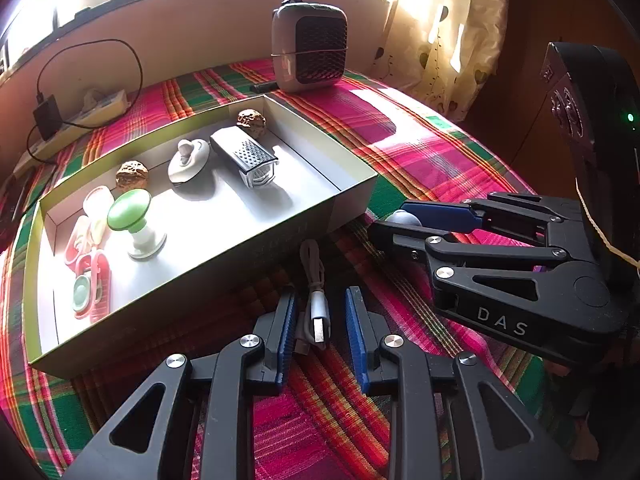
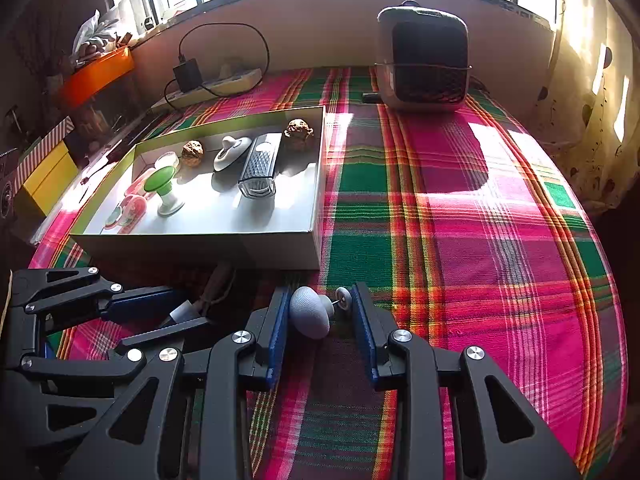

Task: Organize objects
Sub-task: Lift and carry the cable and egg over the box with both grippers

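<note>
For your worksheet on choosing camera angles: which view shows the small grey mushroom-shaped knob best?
The right wrist view: the small grey mushroom-shaped knob lies close up between the right gripper's blue pads. The left wrist view shows only its rounded top, mostly hidden behind that gripper's fingers.

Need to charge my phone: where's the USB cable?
In the left wrist view, the USB cable lies on the plaid cloth between the left gripper's fingers, just before the box.

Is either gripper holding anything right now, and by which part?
Right gripper: shut on the grey knob, cap against one pad, screw end against the other. Left gripper: jaws straddle the USB cable, not gripping.
</note>
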Tool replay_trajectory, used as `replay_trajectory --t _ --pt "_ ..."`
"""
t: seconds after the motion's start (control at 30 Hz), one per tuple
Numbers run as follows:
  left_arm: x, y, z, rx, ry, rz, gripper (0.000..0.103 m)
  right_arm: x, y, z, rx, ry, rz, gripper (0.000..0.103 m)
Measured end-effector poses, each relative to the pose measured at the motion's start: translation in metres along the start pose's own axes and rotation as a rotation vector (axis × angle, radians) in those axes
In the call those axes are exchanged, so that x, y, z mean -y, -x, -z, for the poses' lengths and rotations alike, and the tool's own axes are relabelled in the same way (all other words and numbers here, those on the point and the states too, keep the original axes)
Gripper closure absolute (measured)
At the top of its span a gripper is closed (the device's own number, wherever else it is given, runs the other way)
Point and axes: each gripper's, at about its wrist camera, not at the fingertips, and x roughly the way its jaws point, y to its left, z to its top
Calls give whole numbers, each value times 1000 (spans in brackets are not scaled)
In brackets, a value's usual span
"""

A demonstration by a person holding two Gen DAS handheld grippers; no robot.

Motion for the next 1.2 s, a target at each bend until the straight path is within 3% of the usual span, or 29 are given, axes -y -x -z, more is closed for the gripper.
replay_trajectory --t 0.17,1.2 --pt "0 0 0 1 1 -23 89 1 0 0 0 0 0 71" --pt "-5 17 8 33 18 19 93 -1 12 3 15 -2 10 71"
